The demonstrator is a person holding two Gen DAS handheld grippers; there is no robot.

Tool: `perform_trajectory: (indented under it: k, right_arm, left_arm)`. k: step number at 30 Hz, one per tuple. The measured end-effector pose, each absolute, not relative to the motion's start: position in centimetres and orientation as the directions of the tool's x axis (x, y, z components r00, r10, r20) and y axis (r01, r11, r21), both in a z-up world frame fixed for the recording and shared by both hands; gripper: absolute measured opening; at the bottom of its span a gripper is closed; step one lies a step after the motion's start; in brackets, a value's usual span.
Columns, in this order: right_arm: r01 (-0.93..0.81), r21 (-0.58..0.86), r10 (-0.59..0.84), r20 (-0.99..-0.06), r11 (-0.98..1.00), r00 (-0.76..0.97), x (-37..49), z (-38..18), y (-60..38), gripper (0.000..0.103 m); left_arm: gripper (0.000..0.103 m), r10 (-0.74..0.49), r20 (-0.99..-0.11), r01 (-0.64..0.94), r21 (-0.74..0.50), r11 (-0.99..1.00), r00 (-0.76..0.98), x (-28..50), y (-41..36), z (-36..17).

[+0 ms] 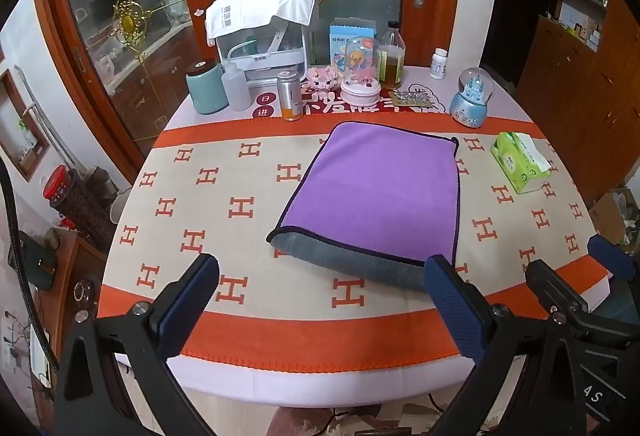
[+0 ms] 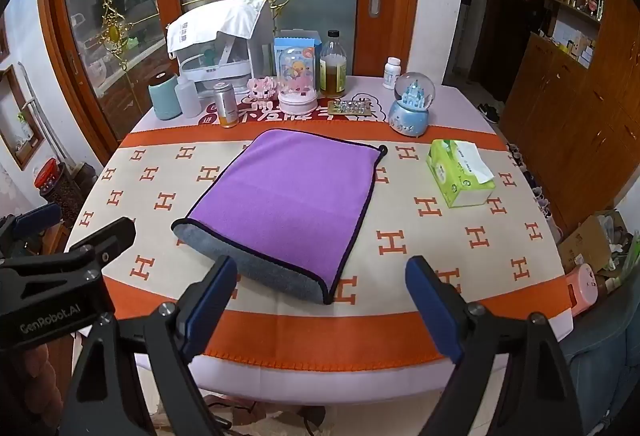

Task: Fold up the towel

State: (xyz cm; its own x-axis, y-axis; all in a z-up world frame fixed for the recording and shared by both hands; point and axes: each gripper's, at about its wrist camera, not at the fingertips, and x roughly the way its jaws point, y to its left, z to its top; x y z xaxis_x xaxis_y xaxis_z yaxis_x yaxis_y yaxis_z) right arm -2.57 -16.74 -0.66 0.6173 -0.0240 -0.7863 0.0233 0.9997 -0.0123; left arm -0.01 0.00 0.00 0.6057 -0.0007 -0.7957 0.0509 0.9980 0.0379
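Note:
A purple towel point(image 1: 372, 191) with dark trim and a grey underside lies folded on the table, its rounded grey fold toward me; it also shows in the right wrist view point(image 2: 288, 201). My left gripper point(image 1: 324, 300) is open and empty, held back above the table's near edge, just short of the towel. My right gripper point(image 2: 320, 304) is open and empty, also just short of the towel's near fold. The right gripper shows at the right edge of the left wrist view point(image 1: 580, 276). The left gripper shows at the left edge of the right wrist view point(image 2: 60, 240).
The table point(image 1: 240, 324) carries an orange and beige cloth with H marks. A green tissue pack point(image 2: 458, 171) lies right of the towel. Bottles, jars, two snow globes point(image 2: 412, 103) and a white rack point(image 2: 216, 47) line the far edge.

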Motion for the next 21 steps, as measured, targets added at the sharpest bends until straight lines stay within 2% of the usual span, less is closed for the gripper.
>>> perform_trajectory:
  k: [21]
  right_arm:
    - [0.021, -0.011, -0.022, -0.787, 1.000, 0.616, -2.51, -0.79, -16.74, 0.087]
  left_arm:
    - [0.102, 0.002, -0.796, 0.047, 0.038, 0.998, 0.605, -0.13, -0.23, -0.12]
